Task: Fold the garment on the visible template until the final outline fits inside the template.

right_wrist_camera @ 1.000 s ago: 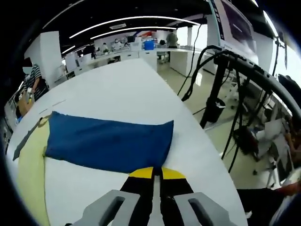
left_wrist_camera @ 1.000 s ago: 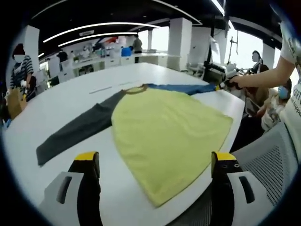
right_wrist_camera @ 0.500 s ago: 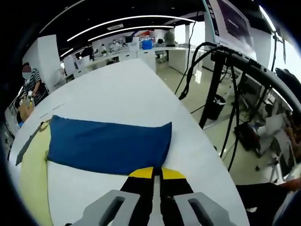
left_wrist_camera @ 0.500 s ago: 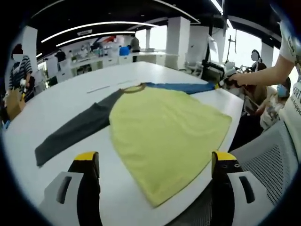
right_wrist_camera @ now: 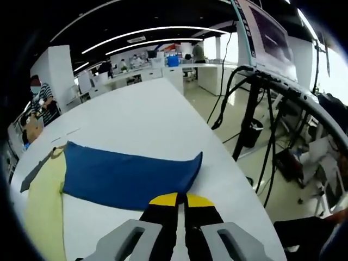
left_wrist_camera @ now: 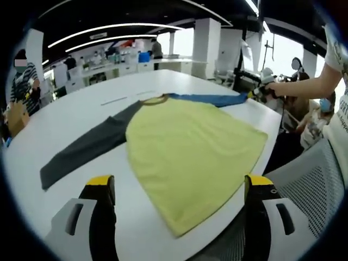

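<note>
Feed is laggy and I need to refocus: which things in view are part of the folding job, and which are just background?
Job:
- shirt with yellow body, grey sleeve, blue sleeve
- white table
- left gripper, jaws apart
- right gripper, shut at the blue sleeve's cuff

Background:
- mesh chair
- black cables
- person in stripes
</note>
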Motion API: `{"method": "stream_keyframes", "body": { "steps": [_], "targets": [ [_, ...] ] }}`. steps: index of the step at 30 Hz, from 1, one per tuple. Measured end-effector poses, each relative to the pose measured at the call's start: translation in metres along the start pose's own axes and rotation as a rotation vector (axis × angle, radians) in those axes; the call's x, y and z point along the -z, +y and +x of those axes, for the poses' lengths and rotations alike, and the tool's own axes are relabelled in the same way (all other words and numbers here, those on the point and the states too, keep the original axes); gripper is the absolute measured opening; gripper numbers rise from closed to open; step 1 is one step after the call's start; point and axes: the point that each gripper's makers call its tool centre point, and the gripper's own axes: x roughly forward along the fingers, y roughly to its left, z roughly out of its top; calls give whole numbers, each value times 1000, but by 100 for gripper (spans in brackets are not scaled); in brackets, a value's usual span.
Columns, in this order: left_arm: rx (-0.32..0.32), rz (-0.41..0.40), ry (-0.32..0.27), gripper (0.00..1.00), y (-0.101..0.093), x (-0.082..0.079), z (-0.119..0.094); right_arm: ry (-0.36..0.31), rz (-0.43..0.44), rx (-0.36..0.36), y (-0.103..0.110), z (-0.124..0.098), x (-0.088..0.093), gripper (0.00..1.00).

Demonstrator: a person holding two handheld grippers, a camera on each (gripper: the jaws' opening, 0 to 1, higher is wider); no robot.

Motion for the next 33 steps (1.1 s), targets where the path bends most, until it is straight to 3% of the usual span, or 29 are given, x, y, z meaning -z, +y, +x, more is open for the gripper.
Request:
{"method": "stream_keyframes", "body": {
  "steps": [8,18,33],
  "targets": [
    [-2,-7,-8,96,-1,-2,-2,-37,-27,-35,19,-8,-18,0],
    [-1,-8,-8,97,4,2,-4,-66,-55,-121,56,-13,-39,0],
    [-3,-3,-16,98,10,5,-7,-95,-125,-227,111,-21,-52,0]
  ]
}}
